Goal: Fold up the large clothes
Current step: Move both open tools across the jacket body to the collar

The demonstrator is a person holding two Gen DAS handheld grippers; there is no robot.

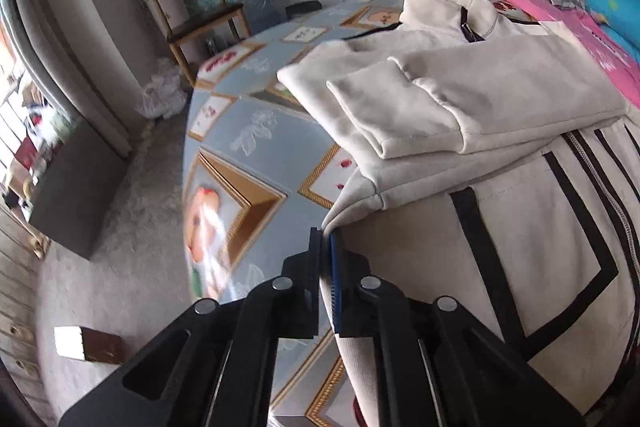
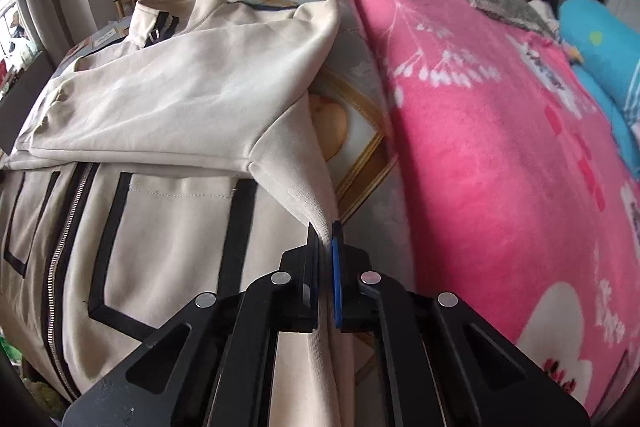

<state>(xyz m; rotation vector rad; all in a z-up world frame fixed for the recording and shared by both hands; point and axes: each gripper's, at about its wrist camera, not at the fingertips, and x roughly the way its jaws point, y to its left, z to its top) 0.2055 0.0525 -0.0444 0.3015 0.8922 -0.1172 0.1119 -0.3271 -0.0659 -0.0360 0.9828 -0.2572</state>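
Left gripper (image 1: 326, 239): clamped on jacket (image 1: 500, 99) hem corner.
Right gripper (image 2: 325, 231): clamped on opposite hem corner.
Jacket (image 2: 168, 99): cream, sleeves folded across chest, on patterned bedsheet (image 1: 248, 131), beside pink blanket (image 2: 480, 115).

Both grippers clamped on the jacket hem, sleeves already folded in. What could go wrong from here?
1. The left gripper and right gripper each pinch only a thin edge of the cream jacket; lifting may pull the fabric free.
2. The folded sleeves lie loose on top and could slide off as the hem comes over.
3. The pink blanket lies right beside the jacket; the fold might catch or drag it.
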